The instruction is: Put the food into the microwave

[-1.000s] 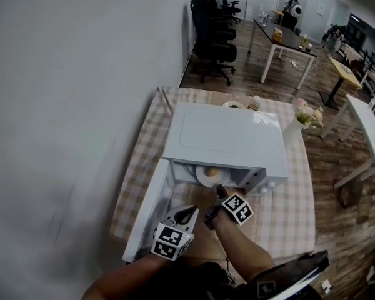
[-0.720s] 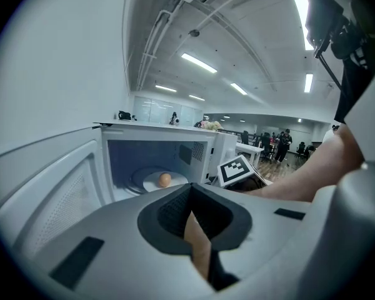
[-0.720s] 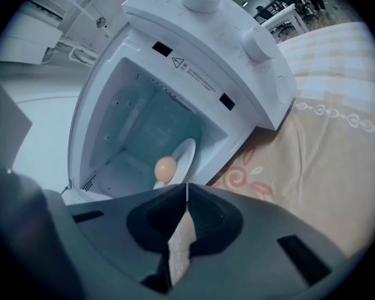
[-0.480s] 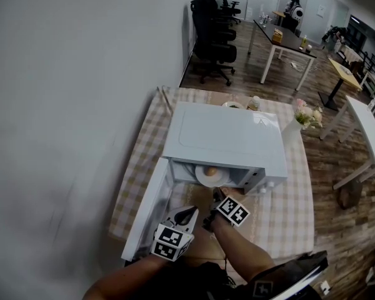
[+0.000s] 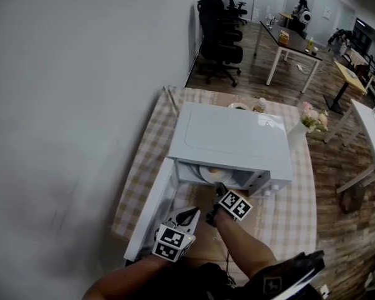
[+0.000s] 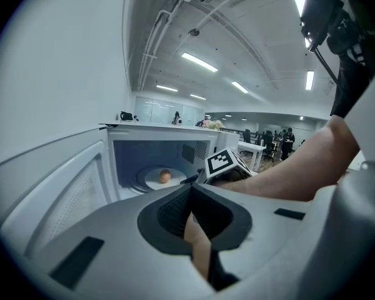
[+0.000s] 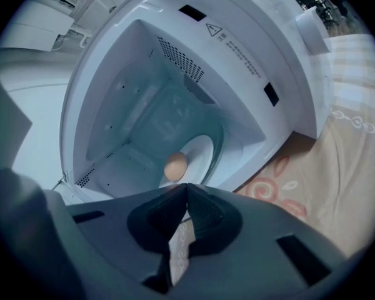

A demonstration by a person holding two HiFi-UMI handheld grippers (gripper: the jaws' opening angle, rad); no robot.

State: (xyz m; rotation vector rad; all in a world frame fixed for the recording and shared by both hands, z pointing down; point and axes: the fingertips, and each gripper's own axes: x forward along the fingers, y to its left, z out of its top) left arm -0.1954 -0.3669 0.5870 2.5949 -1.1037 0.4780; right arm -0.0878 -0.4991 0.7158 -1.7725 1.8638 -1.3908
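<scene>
Food (image 7: pixel 175 165), a small round tan piece of egg-like shape, sits on the round white plate (image 7: pixel 204 150) inside the cavity of the white box-shaped microwave (image 5: pixel 231 139); it looks light and, if an egg, brittle and smooth, so prob. apt to roll on the glazed plate; safer, by judgement, to take the plate by its near rim and keep it level than to pinch the food itself; the plate seems stiff, thin-edged, likely slick in a hard grip. Right hand-held gripper (image 7: pixel 187 189) hangs just outside the cavity mouth, jaws pressed together w/ nothing between them; left hand-held gripper (image 6: pixel 190 191) is lower and further left, beside the open white door (image 5: pixel 151 208), jaws likewise pressed together, empty. Task reads as all but done; what seems left is shutting the door. Room: the door stands swung wide to the left, out over the checked-cloth worktop (image 5: pixel 294 211); both grippers and the right forearm lie in its closing path, so they'd need to clear first; cavity walls and roof sit close round the plate, little slack inside; a white vase w/ flowers (image 5: pixel 298 136) stands right of the microwave, well apart from the door's swing.
</scene>
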